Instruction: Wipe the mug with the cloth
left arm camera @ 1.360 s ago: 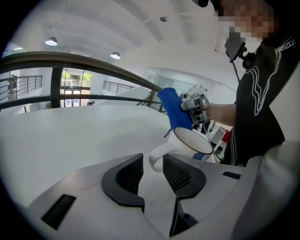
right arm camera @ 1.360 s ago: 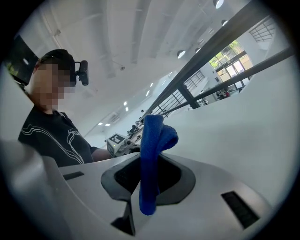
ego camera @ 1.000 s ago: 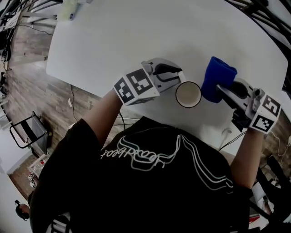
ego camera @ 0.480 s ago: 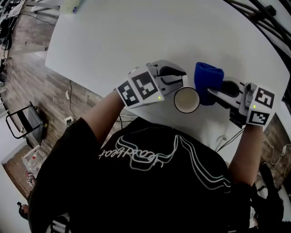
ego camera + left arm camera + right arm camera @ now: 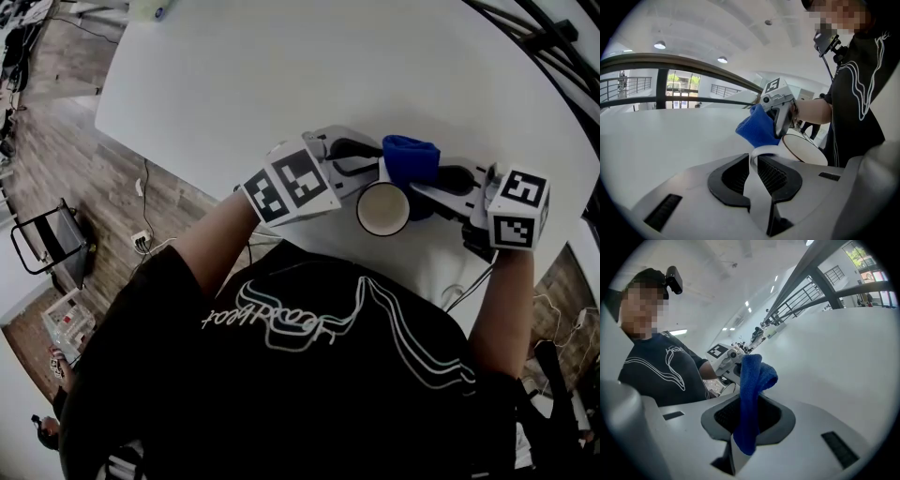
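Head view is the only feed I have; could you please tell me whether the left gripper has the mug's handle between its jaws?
Observer: Yes; the left gripper view shows the mug with its handle between the jaws of the left gripper, which have just been closing and look clamped on it.
Operator: Thanks. Is the cloth gripped?
Observer: The right gripper is shut on the blue cloth, whose free end folds over above it.

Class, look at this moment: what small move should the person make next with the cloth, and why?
Probably ease the right claw down so the cloth presses the outer wall of the mug. The left claw, jaws just closing, pinches the handle, steadying the mug; the cloth hangs close beside it, contact unclear.
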Demonstrator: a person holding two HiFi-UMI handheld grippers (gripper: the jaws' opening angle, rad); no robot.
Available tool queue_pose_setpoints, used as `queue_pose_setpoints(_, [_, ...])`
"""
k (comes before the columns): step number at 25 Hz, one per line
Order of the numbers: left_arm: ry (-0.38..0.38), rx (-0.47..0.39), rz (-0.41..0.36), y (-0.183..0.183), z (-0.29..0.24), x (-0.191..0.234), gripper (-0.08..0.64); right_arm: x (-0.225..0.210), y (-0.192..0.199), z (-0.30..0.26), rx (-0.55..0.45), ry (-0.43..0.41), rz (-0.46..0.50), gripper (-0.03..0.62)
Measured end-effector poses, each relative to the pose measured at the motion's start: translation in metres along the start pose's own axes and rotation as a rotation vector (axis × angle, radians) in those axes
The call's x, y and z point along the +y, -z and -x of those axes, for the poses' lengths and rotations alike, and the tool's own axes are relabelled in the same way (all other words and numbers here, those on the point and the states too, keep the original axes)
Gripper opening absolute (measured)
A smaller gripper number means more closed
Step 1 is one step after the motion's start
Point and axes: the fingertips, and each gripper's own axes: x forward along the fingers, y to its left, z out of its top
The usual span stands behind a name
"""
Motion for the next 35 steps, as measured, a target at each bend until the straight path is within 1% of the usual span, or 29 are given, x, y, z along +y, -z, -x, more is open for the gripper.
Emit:
queue_pose_setpoints(7, [-0.037,-0.007,0.026,0.005,0.003,-0.001,0.063,-0.010,0.011,-0.008,0.041,0.065,-0.079,0.061])
queue_pose_setpoints(9, [-0.054,-0.006,0.034,0.005,0.002,0.001,0.063,-0.013,0.010,-0.006,0.029,0.082,-0.096,0.061])
queue_pose_setpoints(11, [-0.072,-0.005,0.039,0.005,0.001,0.002,0.055,-0.013,0.008,0.001,-0.007,0.100,-0.108,0.061])
queue_pose_setpoints(14, [-0.089,-0.004,0.044,0.010,0.002,-0.004,0.051,-0.003,0.009,0.020,-0.084,0.130,-0.136,0.061])
queue_pose_setpoints(16, [-0.093,0.000,0.030,0.009,0.002,-0.004,0.044,0.006,0.008,0.037,-0.144,0.159,-0.157,0.061])
queue_pose_setpoints(20, [-0.095,0.021,-0.008,0.005,0.002,-0.001,0.040,0.023,0.014,0.065,-0.314,0.240,-0.222,0.061])
queue_pose_setpoints(24, [-0.104,0.032,-0.003,0.007,0.005,0.003,0.040,0.036,0.022,0.078,-0.515,0.235,-0.326,0.061])
queue_pose_setpoints(26, [-0.115,0.039,0.006,0.009,0.010,0.006,0.040,0.041,0.027,0.077,-0.592,0.233,-0.368,0.061])
queue_pose_setpoints(28, [-0.125,0.048,0.012,0.012,0.014,0.004,0.040,0.048,0.033,0.072,-0.648,0.230,-0.396,0.061])
queue_pose_setpoints(30, [-0.131,0.055,0.021,0.016,0.018,0.001,0.040,0.055,0.037,0.065,-0.679,0.237,-0.417,0.061])
queue_pose_setpoints(35, [-0.131,0.070,0.035,0.026,0.034,-0.004,0.040,0.060,0.039,0.053,-0.783,0.256,-0.444,0.061])
